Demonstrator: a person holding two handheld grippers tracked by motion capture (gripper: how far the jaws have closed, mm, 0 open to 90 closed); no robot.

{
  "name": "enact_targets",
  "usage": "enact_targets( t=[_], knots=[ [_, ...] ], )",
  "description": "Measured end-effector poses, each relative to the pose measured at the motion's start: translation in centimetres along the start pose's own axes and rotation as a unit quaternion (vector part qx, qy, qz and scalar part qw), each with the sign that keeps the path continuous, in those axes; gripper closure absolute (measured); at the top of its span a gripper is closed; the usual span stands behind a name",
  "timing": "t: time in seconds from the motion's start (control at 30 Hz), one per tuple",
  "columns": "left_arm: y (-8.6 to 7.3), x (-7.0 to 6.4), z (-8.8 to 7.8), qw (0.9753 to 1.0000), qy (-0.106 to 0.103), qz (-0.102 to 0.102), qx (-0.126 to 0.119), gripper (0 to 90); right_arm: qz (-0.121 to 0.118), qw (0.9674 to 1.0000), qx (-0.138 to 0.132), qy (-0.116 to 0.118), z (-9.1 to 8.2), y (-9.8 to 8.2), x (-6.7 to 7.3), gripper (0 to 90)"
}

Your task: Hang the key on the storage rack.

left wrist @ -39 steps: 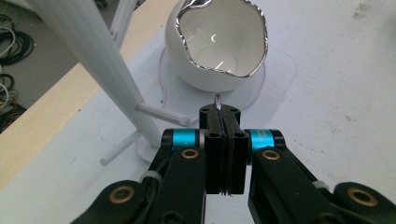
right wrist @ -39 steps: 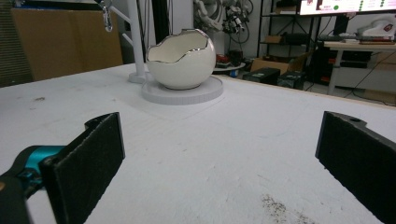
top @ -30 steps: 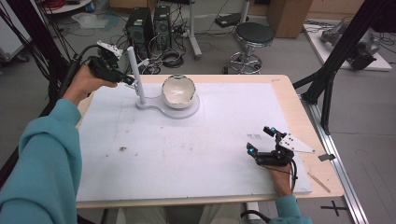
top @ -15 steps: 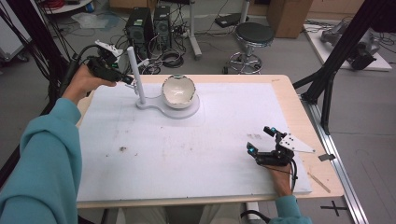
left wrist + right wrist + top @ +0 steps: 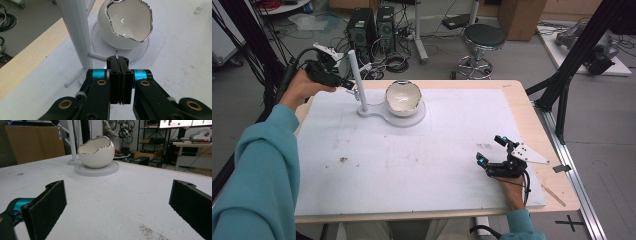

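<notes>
Small glinting piece [image 5: 116,53] pinched at the very tips of my left tongs [image 5: 346,84] is what I have in hand; it is too tiny to tell more than a thin, shiny sliver poking out between the clenched jaws. Just beyond those tips stands the white plastic upright post [image 5: 76,32] with its short side pegs, one peg almost touching the tongs. Past the post sits the white egg-shaped ceramic bowl with a jagged silver rim [image 5: 127,25], resting on the round white base plate [image 5: 414,118]. My right tongs [image 5: 492,152] lie low on the white table mat [image 5: 412,165], well apart from the post, jaws spread wide and released, with the bowl far ahead of them.
</notes>
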State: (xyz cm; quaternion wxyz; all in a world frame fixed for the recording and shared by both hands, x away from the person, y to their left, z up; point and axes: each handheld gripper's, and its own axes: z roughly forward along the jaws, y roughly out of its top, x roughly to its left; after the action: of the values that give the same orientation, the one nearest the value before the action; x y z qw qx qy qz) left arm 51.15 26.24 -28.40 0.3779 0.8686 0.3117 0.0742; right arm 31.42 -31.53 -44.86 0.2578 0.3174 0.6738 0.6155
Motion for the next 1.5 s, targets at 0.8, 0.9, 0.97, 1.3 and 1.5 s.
enact_targets(
  t=[0.8,0.9,0.97,1.3,1.5],
  knots=[
    [-2.0,0.3,-0.9,0.9937,0.079,-0.034,-0.072,25.9,-0.005,1.0000,-0.002,-0.004,0.0,0.0,0.0,0.5],
    [-3.0,-0.8,-2.2,0.9909,0.074,-0.020,-0.111,10.7,-0.006,1.0000,-0.001,-0.004,0.0,0.0,0.1,0.5],
    [-3.9,-2.1,-3.0,0.9872,0.083,-0.009,-0.136,2.6,-0.010,0.9999,0.002,-0.004,0.1,0.0,0.3,0.5],
    [-10.8,-8.6,-5.4,0.9679,0.075,0.020,-0.239,1.7,-0.012,0.9999,0.000,-0.005,0.1,0.0,0.2,0.5],
    [-15.7,-12.3,-4.0,0.9519,0.074,0.024,-0.297,1.7,-0.012,0.9999,-0.001,-0.004,0.0,0.0,0.2,0.5]
  ],
)
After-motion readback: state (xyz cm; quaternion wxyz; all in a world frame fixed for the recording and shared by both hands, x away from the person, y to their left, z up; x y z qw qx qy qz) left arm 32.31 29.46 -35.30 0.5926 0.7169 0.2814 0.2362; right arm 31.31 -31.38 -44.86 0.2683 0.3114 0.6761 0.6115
